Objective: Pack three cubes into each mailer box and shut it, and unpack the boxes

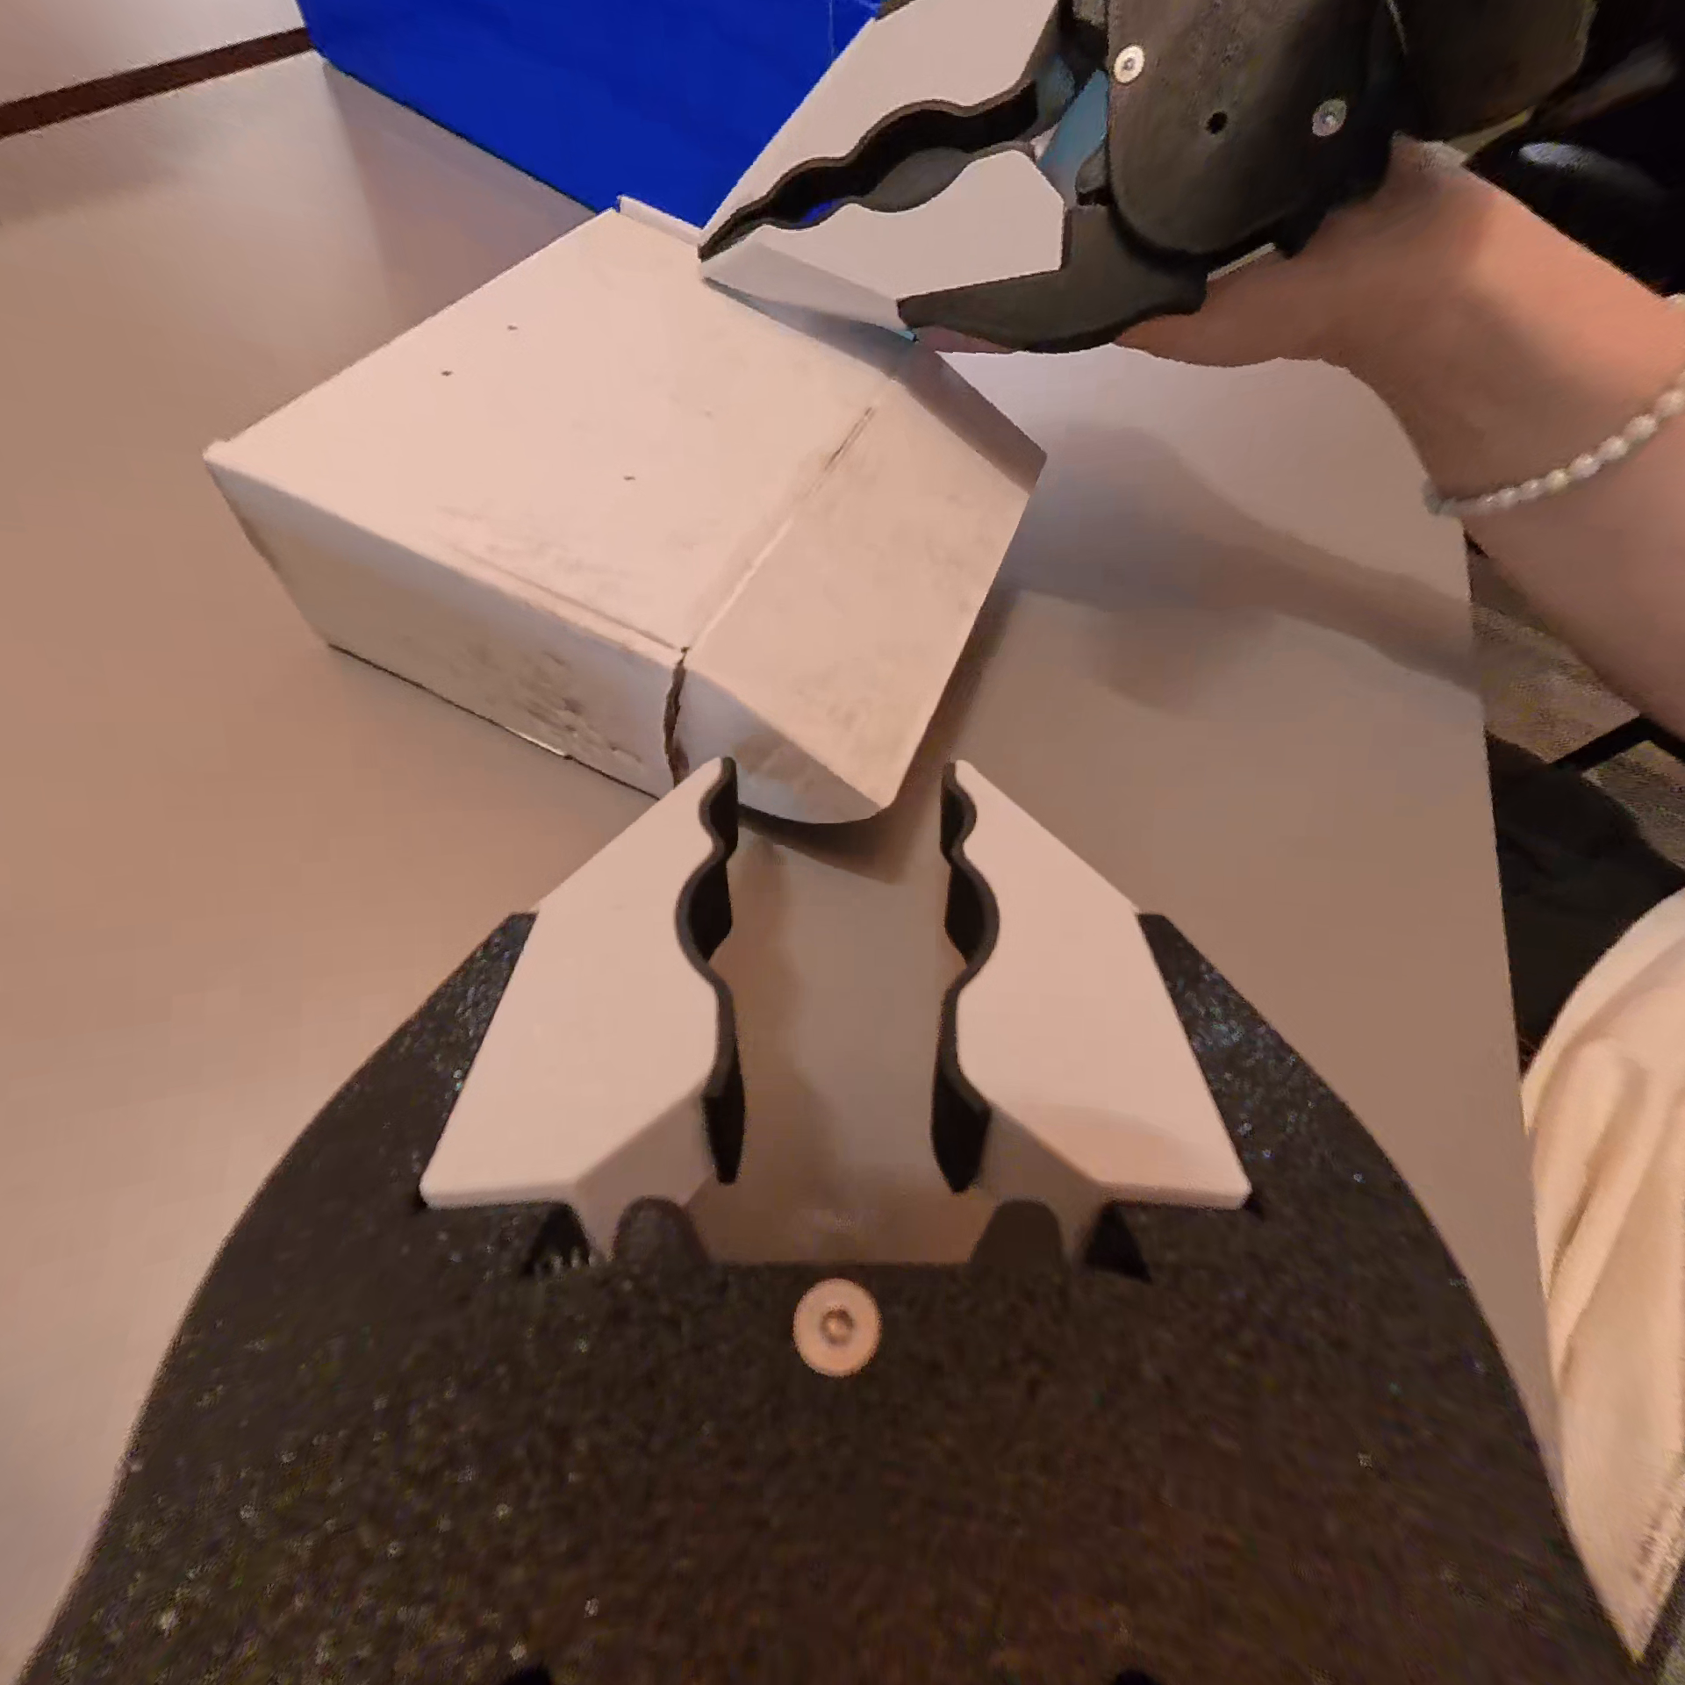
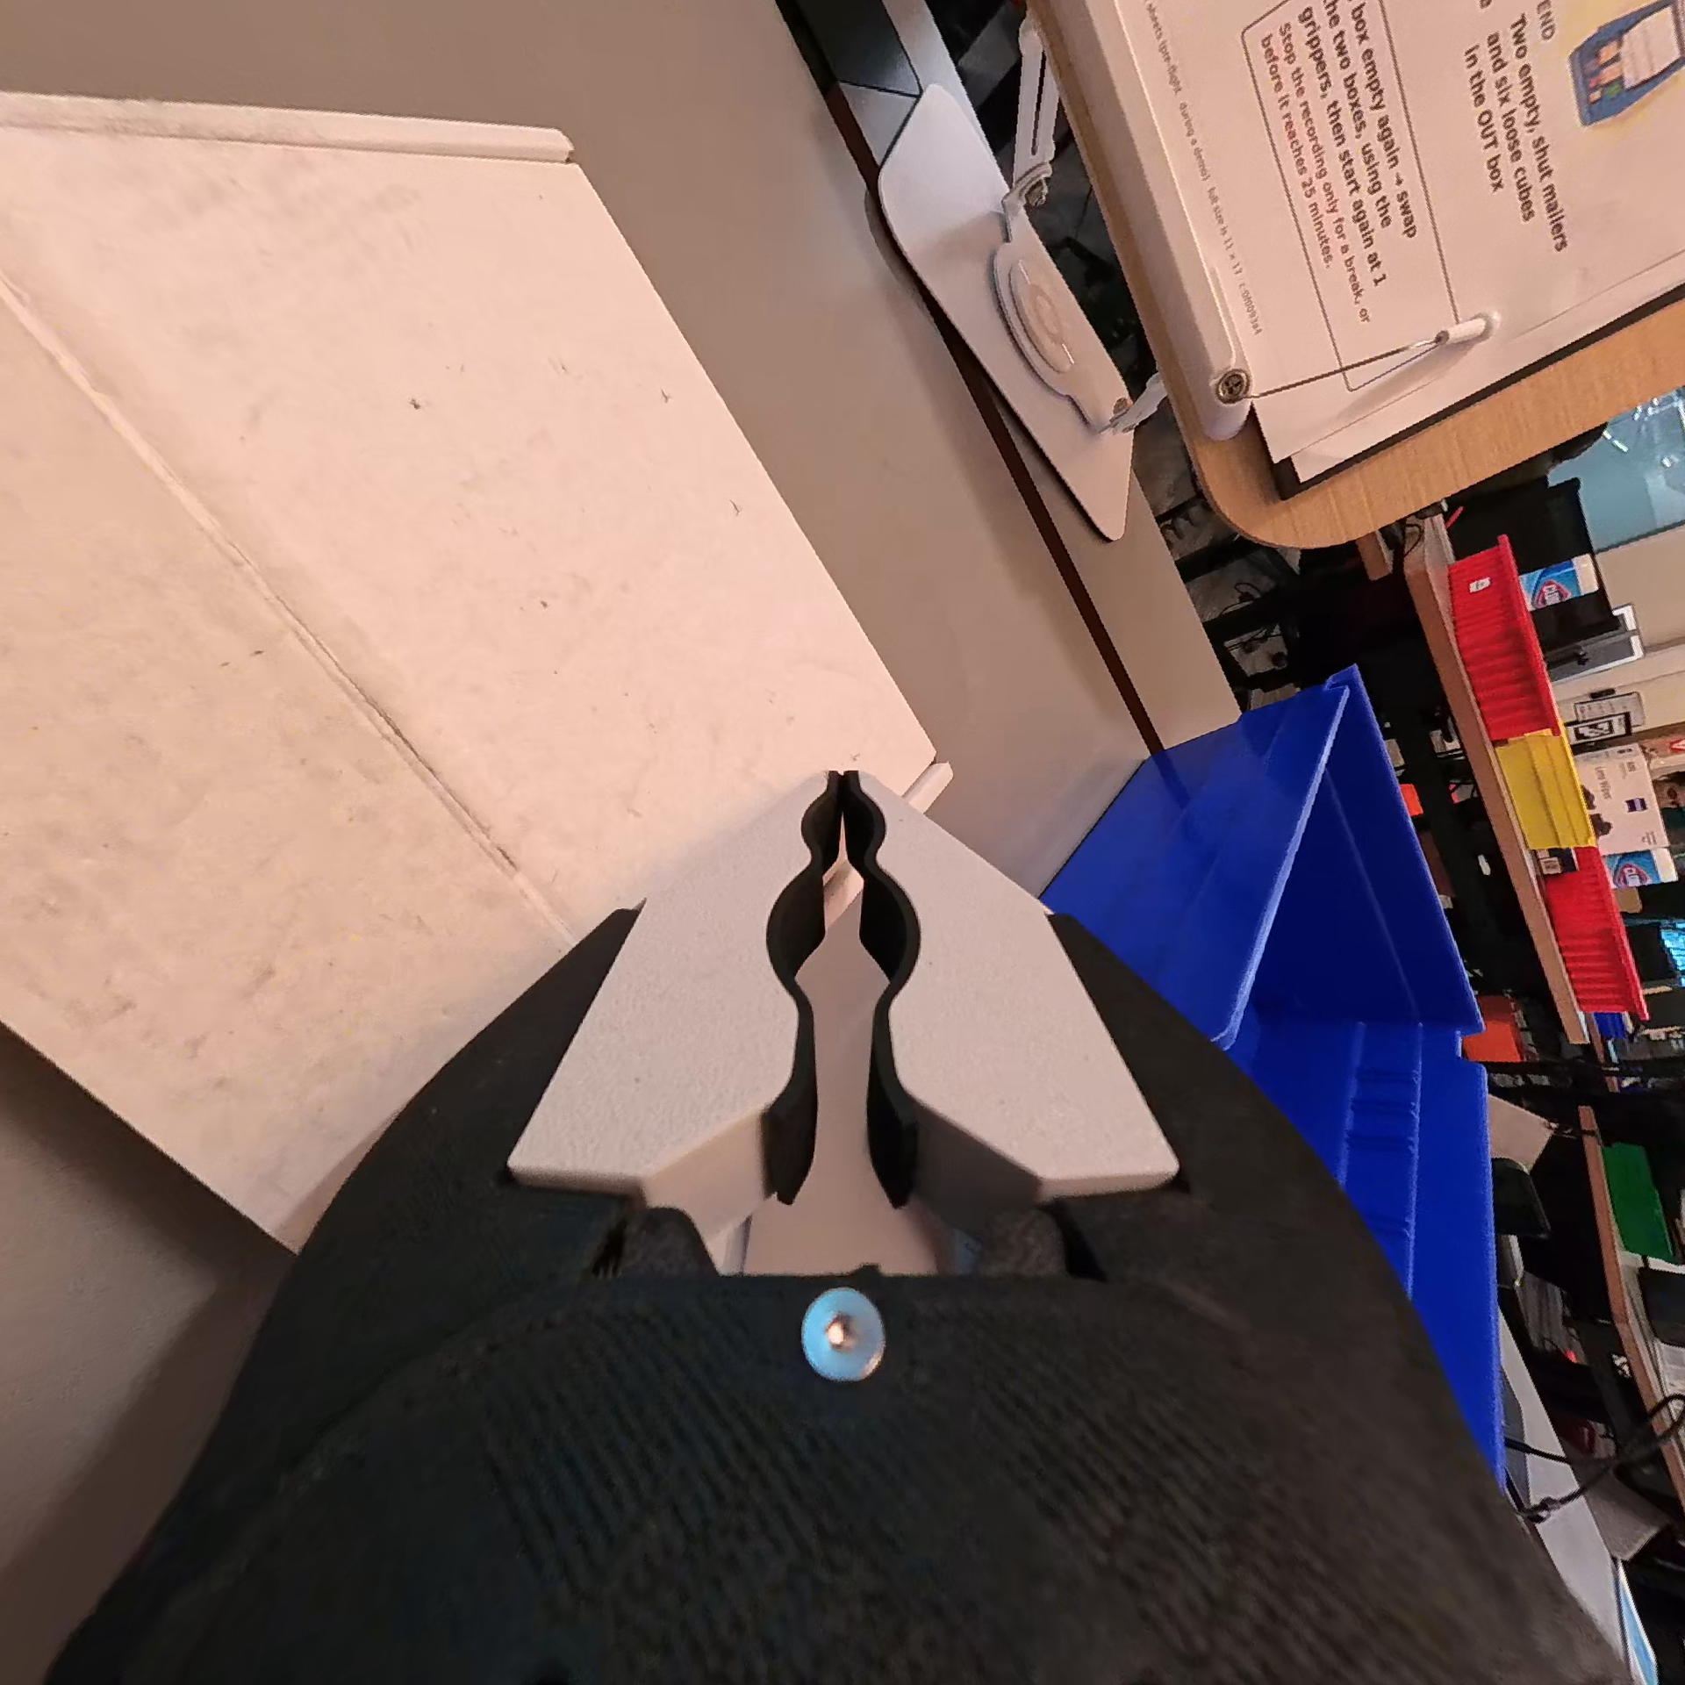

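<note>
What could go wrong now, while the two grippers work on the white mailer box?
1. The right gripper pinches only a thin flap at the far corner of the mailer box; the cardboard may slip out or bend.
2. The left gripper is open, holding nothing, so the box may slide on the table when pulled.

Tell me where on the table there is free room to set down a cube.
Bare table lies left of the white box, out to the table's far edge. Another bare strip lies right of the box flap, toward the person's arm. Crowded: behind the box, where the right claw meets the blue bin.
</note>
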The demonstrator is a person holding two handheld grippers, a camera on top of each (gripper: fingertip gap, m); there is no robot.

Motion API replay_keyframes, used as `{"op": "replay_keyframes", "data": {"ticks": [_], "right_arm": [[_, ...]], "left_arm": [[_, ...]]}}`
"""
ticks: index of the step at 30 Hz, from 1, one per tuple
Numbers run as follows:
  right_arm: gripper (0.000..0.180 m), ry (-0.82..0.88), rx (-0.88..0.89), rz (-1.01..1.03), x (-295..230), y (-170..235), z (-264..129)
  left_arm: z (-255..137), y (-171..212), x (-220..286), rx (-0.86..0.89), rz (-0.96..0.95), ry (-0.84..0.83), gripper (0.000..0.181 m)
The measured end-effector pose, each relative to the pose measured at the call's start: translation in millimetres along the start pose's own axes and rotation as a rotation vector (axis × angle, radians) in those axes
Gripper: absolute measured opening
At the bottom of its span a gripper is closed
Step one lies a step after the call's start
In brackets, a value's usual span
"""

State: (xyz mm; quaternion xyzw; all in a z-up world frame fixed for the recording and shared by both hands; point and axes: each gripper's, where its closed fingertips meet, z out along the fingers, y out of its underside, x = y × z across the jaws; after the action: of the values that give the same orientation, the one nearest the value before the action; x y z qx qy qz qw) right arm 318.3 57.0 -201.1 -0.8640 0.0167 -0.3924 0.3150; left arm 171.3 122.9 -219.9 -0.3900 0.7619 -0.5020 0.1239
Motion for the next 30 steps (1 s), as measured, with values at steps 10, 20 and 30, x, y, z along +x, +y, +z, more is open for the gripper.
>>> {"op": "replay_keyframes", "data": {"ticks": [10,20,30], "right_arm": [[0.0,-0.002,-0.007,-0.007,0,0,0],[0.0,-0.029,0.009,-0.052,0,0,-3],[0.007,-0.075,0.1,0.108,-1,25,-68]], "left_arm": [[9,4,-18,-0.05,-0.051,-0.139,0.02],[2,3,-27,-0.049,0.053,-0.23,0.034],[-22,-10,-43,0.007,0.079,-0.234,0.047]]}}
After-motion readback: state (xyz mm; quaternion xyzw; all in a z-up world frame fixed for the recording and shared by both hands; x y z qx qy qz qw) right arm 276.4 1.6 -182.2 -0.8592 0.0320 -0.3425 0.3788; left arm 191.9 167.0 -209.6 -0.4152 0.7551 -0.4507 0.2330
